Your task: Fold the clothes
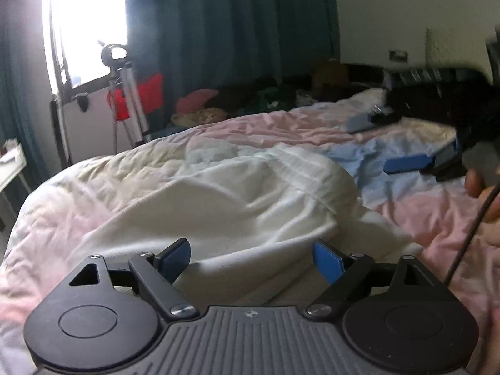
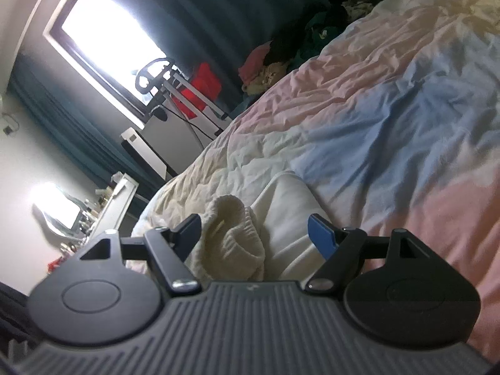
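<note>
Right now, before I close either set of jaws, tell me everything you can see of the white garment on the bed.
The white soft-fabric garment lies rumpled, not yet folded, on the pastel pink, blue and cream quilted bedcover. A stitched band or seam crosses its far side in the left wrist view. In the right wrist view, a ribbed, knit-looking cream edge bunches up between the right gripper jaws, which stand open. The left gripper is open too, with cloth lying between its jaws. Neither is seen gripping it.
</note>
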Motion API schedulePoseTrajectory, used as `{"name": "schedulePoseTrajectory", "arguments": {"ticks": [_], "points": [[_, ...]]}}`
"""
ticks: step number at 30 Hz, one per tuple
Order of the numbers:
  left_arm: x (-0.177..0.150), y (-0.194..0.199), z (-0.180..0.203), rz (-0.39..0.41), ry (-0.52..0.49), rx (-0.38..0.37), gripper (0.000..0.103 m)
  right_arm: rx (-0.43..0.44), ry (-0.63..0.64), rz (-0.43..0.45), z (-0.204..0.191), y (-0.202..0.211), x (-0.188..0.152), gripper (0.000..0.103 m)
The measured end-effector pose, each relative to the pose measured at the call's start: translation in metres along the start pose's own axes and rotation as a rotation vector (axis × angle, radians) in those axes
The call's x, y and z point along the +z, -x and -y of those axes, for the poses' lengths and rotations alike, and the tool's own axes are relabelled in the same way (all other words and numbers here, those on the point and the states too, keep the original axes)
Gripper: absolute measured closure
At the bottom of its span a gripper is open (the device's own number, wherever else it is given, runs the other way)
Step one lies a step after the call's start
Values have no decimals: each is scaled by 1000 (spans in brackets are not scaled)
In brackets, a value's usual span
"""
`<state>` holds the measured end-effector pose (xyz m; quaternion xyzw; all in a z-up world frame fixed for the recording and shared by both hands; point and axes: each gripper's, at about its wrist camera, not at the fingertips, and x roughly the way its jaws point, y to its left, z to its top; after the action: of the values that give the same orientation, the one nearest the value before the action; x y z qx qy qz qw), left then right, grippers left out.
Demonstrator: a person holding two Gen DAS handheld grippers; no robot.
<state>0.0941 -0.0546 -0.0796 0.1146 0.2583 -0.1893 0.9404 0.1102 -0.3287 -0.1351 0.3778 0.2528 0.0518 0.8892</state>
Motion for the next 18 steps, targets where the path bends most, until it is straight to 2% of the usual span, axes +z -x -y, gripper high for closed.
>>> {"name": "schedulePoseTrajectory", "arguments": {"ticks": [3,6,9,11,18], "points": [[-7,31,-30,42,79,26,14,20,-86,-4,7,5,-6,25],[-19,59,-45,72,130,122,14,15,-180,-33,13,6,-14,25],[-33,77,-53,54,237,207,14,30,-171,-73,8,-6,-23,24],[-36,80,-57,22,298,216,14,40,-165,-99,4,-13,-29,24],[-34,73,-64,32,292,249,14,74,-143,-191,-9,-40,-50,25]]}}
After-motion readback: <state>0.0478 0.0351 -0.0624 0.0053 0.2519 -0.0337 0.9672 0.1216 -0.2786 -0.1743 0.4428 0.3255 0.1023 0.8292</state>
